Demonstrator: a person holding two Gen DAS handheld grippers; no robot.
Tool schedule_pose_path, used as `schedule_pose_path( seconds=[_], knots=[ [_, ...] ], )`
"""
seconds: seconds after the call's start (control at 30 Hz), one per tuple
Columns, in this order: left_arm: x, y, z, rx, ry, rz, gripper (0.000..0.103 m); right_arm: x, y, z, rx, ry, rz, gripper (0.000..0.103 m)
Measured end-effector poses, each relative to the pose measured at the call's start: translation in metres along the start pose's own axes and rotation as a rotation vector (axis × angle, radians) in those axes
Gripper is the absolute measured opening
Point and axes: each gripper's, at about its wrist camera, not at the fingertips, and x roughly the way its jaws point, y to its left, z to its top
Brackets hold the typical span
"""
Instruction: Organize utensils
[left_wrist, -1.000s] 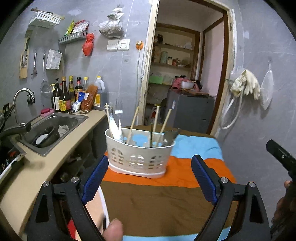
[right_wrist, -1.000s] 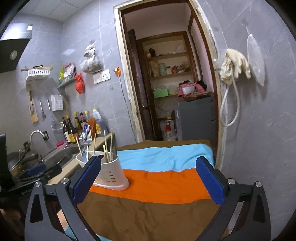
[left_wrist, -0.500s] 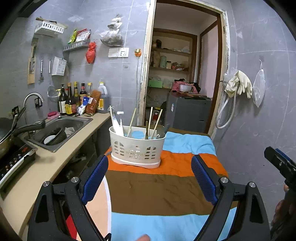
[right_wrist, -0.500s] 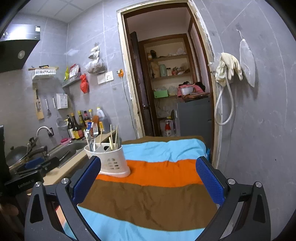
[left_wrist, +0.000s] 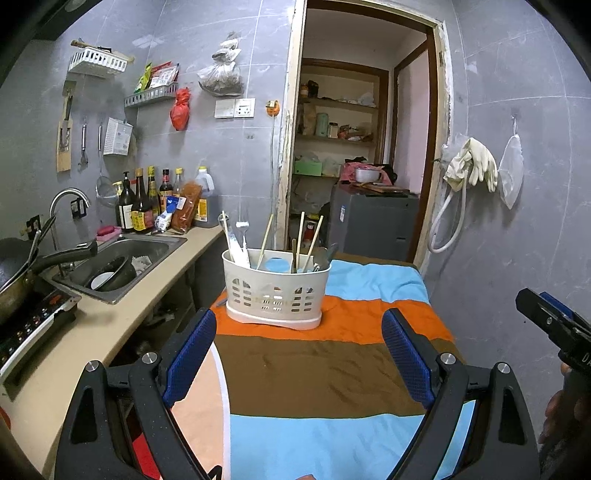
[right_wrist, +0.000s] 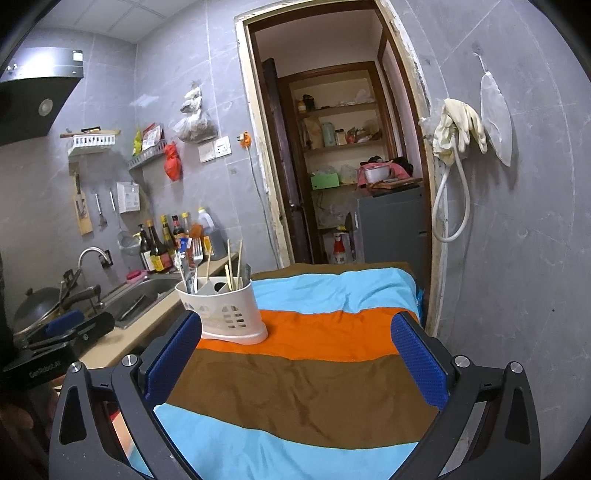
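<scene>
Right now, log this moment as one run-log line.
left gripper: open, holds nothing | right gripper: open, holds nothing | utensil caddy: upright on striped cloth, utensils inside | contact: none

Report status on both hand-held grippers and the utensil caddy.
Left hand-held gripper open, empty. Right hand-held gripper open, empty. White caddy upright on the striped cloth, utensils standing inside. Nothing between grippers and caddy.
</scene>
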Motion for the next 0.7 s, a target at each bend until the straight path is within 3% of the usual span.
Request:
schedule_pose_path(
  seconds=[0.7],
  knots=[
    [0.0090, -0.0083, 0.0047, 0.005, 0.000, -0.013, 0.088, 0.0094, -0.0081, -0.0010, -0.001, 0.020, 0.001, 0.103]
  ],
)
